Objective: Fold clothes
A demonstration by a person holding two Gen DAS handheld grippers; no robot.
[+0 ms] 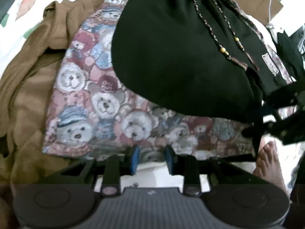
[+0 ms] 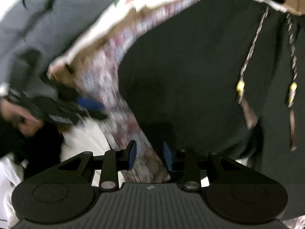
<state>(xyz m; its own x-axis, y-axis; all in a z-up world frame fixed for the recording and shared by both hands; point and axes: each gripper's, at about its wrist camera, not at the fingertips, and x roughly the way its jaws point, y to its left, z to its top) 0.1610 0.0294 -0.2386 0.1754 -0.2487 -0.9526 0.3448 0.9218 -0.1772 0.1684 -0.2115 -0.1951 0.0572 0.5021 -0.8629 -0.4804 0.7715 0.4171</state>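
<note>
Garment (image 1: 106,103) spread flat across the work surface: bear-print panel uppermost, black panel (image 1: 181,53) folded over its far part, beaded cords (image 1: 225,49) lying on the black. Brown cloth (image 1: 28,87) bunched along the print's left side, touching it.

Left gripper (image 1: 151,159) clamped on the near hem of the bear print; blue pads (image 1: 135,159) partly apart with the hem edge between them. Right gripper (image 2: 149,157) likewise clamped on a strip of the print edge, which runs up and away from its pads; picture much blurred, so depth of bite uncertain. Bare foot (image 1: 270,164) close by the near right corner.

Step in hand, by judgement: carrying the near hem over for the next fold. To be done well: both hem corners lifted together and level, cloth kept taut between them, edge laid square to the black panel, cords kept from trapping inside the crease, brown cloth left undisturbed. Risk: thin bite slipping off the hem.
</note>
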